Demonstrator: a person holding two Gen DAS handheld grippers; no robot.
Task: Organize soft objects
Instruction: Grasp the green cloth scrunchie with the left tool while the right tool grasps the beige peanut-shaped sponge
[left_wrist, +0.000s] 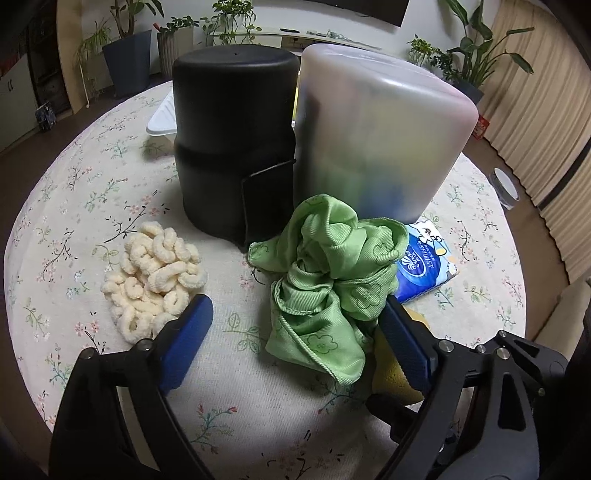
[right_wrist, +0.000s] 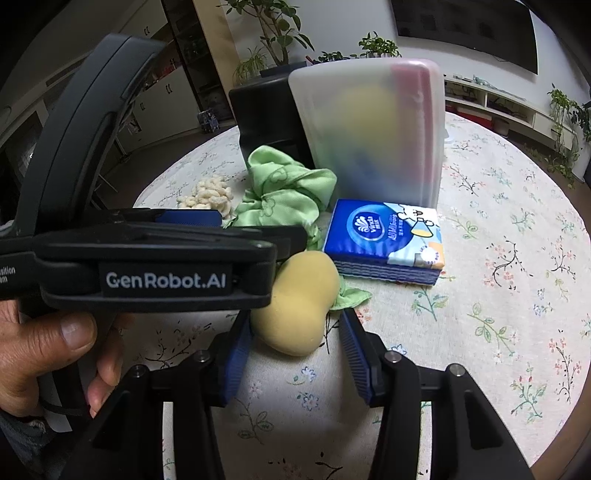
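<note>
Cream chenille pad (left_wrist: 153, 280) lay loose at far left w/ bare worktop (left_wrist: 74, 192) around it, easy to reach. Left hand-held gripper (left_wrist: 295, 317) hung released, jaws wide, straddling the crumpled green cloth (left_wrist: 325, 280), probably lined up for a pick; nothing pinched. Black bin (left_wrist: 232, 147) and frosted tub (left_wrist: 376, 140) stood touching just behind, so little room that way. Right hand-held gripper (right_wrist: 295, 339) bracketed the yellow sponge (right_wrist: 295, 306); left pad seemed to touch, right pad apart, not clenched. Tissue pack (right_wrist: 384, 240) sat just beside, near the tub; right side open.
</note>
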